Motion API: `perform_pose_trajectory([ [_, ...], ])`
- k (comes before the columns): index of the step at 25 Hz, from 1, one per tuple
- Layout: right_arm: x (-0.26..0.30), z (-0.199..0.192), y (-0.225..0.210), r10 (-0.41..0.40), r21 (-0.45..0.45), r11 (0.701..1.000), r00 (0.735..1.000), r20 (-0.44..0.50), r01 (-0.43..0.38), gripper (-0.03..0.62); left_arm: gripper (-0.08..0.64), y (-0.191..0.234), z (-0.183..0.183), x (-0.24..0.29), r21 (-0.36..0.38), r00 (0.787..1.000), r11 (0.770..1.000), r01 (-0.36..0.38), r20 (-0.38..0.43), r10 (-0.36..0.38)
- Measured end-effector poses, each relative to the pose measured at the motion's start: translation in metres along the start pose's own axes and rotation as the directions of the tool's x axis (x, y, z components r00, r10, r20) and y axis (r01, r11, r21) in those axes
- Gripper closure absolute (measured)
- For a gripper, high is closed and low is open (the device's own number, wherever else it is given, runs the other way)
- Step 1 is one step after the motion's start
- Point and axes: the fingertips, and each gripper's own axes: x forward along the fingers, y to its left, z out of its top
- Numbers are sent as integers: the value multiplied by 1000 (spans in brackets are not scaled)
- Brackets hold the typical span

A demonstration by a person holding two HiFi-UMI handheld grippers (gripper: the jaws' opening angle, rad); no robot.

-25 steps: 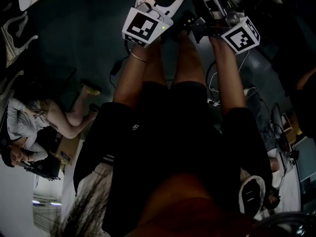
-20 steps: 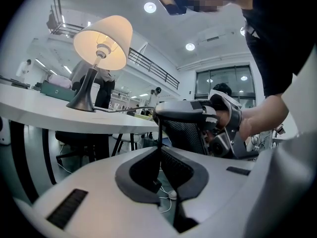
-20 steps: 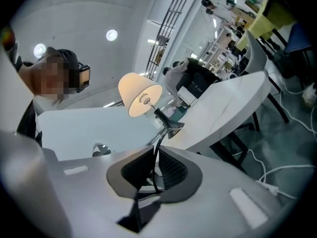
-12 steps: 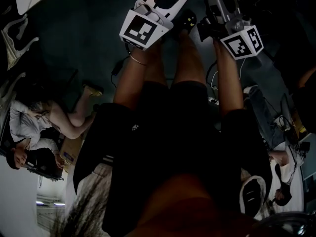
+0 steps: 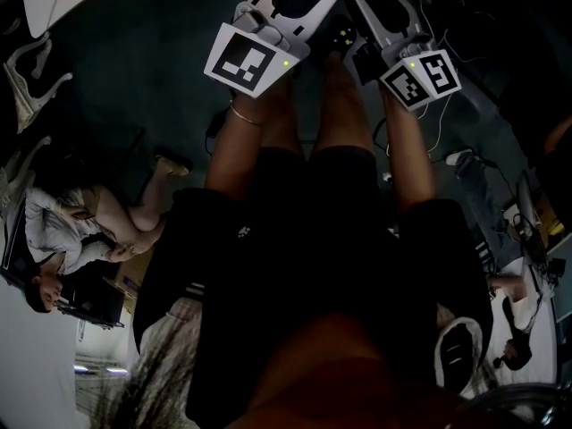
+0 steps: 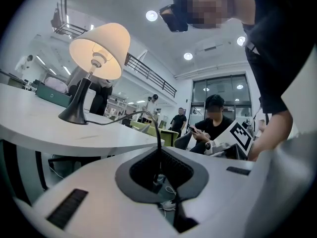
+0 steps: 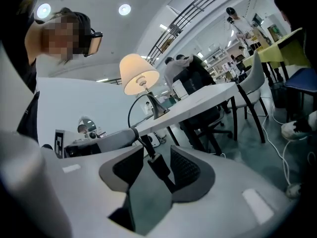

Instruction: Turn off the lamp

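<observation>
My left gripper (image 6: 158, 176) is pinching the cord (image 6: 156, 133), jaws pressing together on it. My right gripper (image 7: 156, 168) has just been opening and is spreading around the inline switch (image 7: 159, 163), pads not touching it. The lamp (image 6: 94, 53) is standing on the white table (image 6: 44, 133), shade glowing.

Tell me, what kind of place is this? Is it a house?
Probably a big open office or workshop, not a house: long white tables, round ceiling lights, a railed upper walkway and several people around.
</observation>
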Motion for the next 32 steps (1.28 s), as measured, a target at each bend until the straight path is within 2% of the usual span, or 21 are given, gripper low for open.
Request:
perform_pose_trajectory([
  [3,7,-7,4,2,0,1000,1000,-15,-2,439,538,-1,3,0,4,1000,1000,8,-2,-8],
  [15,21,-14,7,-7,47,999,1000,-10,7,437,538,-9,10,5,-13,1000,1000,25,18,-25],
  [20,18,-8,2,-21,109,994,999,33,18,485,538,-11,14,4,-20,999,999,26,29,-26],
  [24,19,-8,4,-11,107,994,999,31,8,522,537,-8,13,2,-17,999,999,27,27,-26],
  [32,21,-12,5,2,166,986,1000,21,-6,528,537,-6,11,1,-5,999,999,40,24,-40],
])
